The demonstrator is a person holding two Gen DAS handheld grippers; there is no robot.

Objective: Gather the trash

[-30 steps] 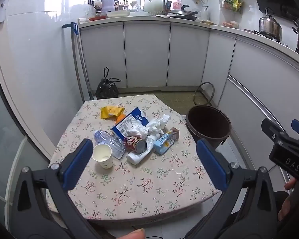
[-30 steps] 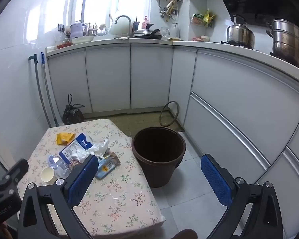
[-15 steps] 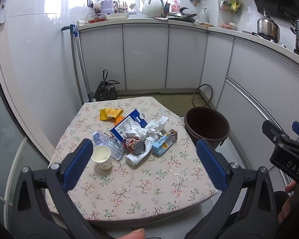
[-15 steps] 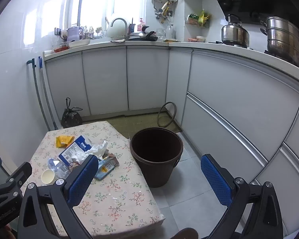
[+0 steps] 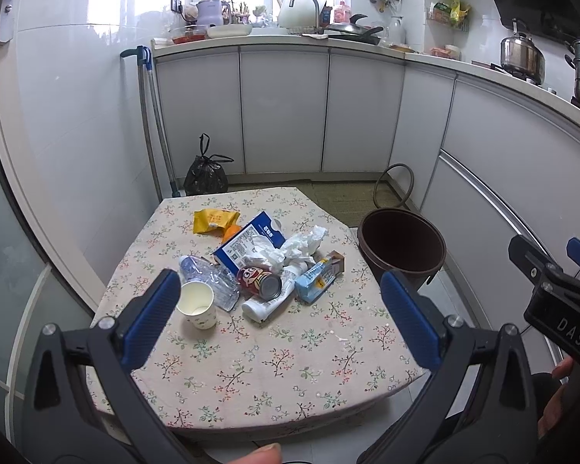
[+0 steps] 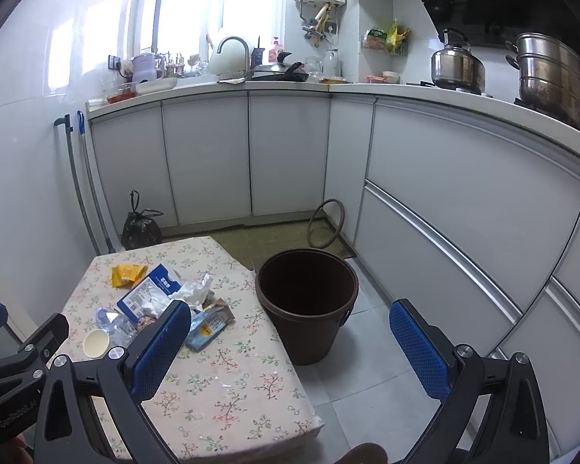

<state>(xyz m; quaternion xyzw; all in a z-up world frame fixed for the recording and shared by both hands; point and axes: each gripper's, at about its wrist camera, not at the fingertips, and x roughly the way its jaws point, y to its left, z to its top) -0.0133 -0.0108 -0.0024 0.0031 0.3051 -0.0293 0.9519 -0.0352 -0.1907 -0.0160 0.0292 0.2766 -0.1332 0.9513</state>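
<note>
Trash pile [image 5: 266,266] beyond spread left gripper [image 5: 280,301] jaws.

The left gripper [image 5: 278,305] is held above the near part of the floral-clothed surface [image 5: 274,363], jaws spread wide with nothing between them. Trash is heaped mid-surface: a paper cup [image 5: 197,304], crushed bottle [image 5: 212,276], red can [image 5: 260,280], tissues [image 5: 290,249], blue packet [image 5: 251,237]. A brown bin [image 5: 402,247] is seen beside the surface's right edge.

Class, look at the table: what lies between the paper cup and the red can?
In the left wrist view, a crushed clear plastic bottle lies between the paper cup and the red can.
</note>
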